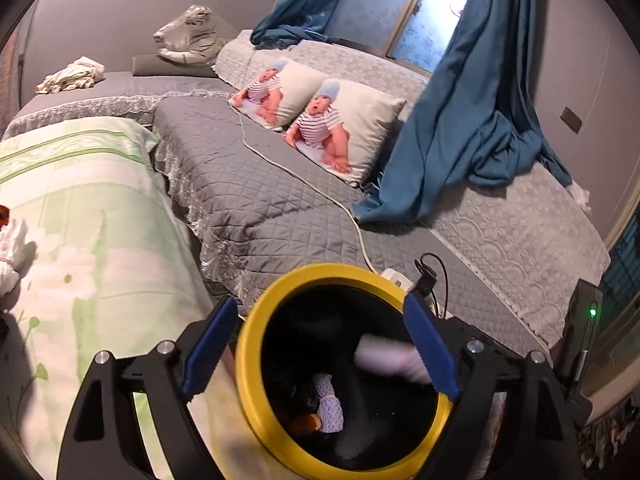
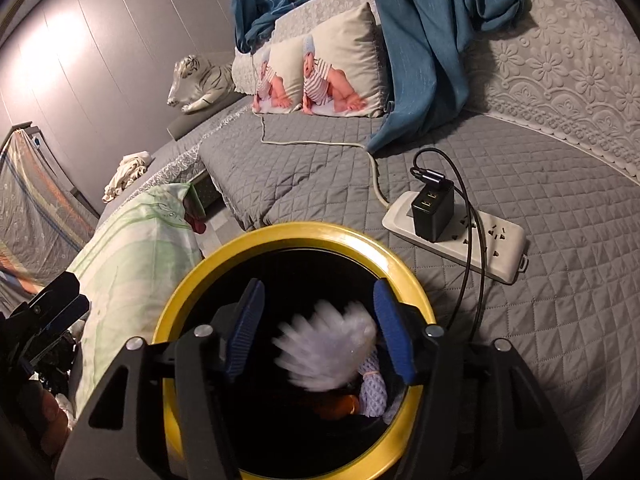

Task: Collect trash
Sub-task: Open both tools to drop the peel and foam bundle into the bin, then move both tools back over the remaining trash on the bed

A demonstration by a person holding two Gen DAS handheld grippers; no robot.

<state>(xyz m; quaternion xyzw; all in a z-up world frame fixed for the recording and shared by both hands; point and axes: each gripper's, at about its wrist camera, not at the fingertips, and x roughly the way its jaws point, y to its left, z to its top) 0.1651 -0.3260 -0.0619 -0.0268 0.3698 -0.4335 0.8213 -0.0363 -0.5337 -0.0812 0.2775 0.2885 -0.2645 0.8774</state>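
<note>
Trash bin with a yellow round rim and black inside sits directly below our right gripper, and that placement explains the pose: we hover over the mouth so that whatever we let go lands inside. Our right jaws stand spread, and between the blue pads a crumpled white tissue shows as a blur, touching neither pad as far as we can tell, so we judge it released and dropping. Below it in the bin lie a small blue-and-white patterned packet and something orange.

Our left gripper is spread as well, with its blue fingers on either side of the same yellow-rimmed bin; whether they touch the rim we cannot tell. We judge it is there to steady or present the bin for the drop. In that view the white tissue is a pale smear inside the opening.

Beyond the bin, the surface is a grey quilted bedspread. Just right of the bin lies a white power strip with a black charger block plugged in, its cable looping near the rim, a snag risk for us. To the left lies a green-and-white floral quilt. Farther off rest two cushions printed with a baby, a plush white tiger, a crumpled pale cloth, and blue curtains spilling onto the lace bed cover below the window.
</note>
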